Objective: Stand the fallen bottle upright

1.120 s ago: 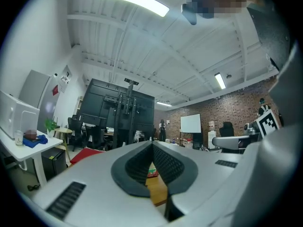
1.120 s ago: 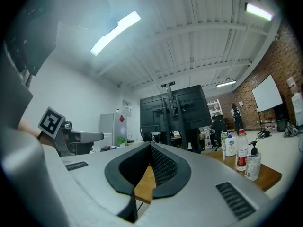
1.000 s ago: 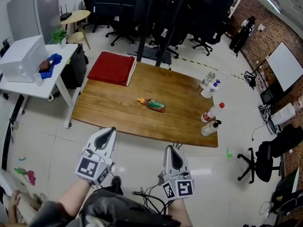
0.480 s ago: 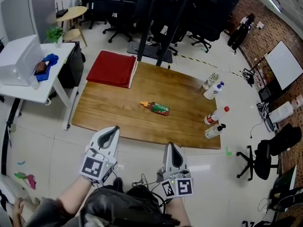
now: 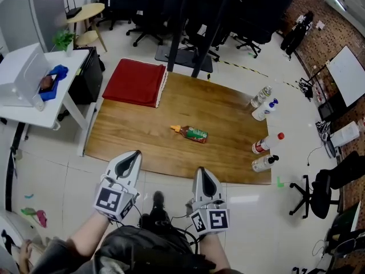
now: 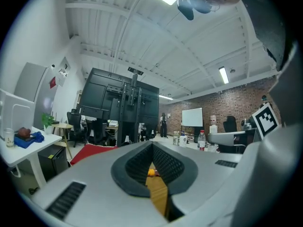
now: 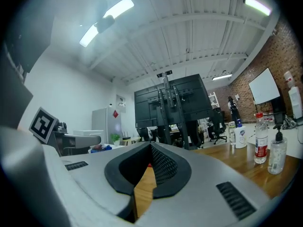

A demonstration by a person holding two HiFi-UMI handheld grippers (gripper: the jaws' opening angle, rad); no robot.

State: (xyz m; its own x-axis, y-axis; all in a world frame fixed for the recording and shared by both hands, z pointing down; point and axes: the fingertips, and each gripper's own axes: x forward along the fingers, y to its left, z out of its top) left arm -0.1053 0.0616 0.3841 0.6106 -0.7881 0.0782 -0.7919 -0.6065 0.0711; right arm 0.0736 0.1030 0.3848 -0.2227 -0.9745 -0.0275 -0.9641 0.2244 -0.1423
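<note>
**Status: Fallen Bottle Not Yet Engaged**

I am holding the left gripper [image 5: 132, 157] and the right gripper [image 5: 202, 174] just short of the wooden table's [image 5: 131, 130] near edge. Each has its jaws pressed together, pinching nothing (the tips are meeting in both gripper views). The fallen bottle [image 5: 192, 133] is lying on its side mid-table, orange cap pointing left, well apart from both grippers. Other bottles [image 5: 263, 144] are standing along the right edge.

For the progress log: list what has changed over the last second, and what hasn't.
The grey left gripper and right gripper have advanced to the near edge of the brown wooden table as the person stepped closer. Nothing was gripped or released; both stay shut and empty. The small green-labelled, orange-capped bottle still lies on its side mid-table.
</note>
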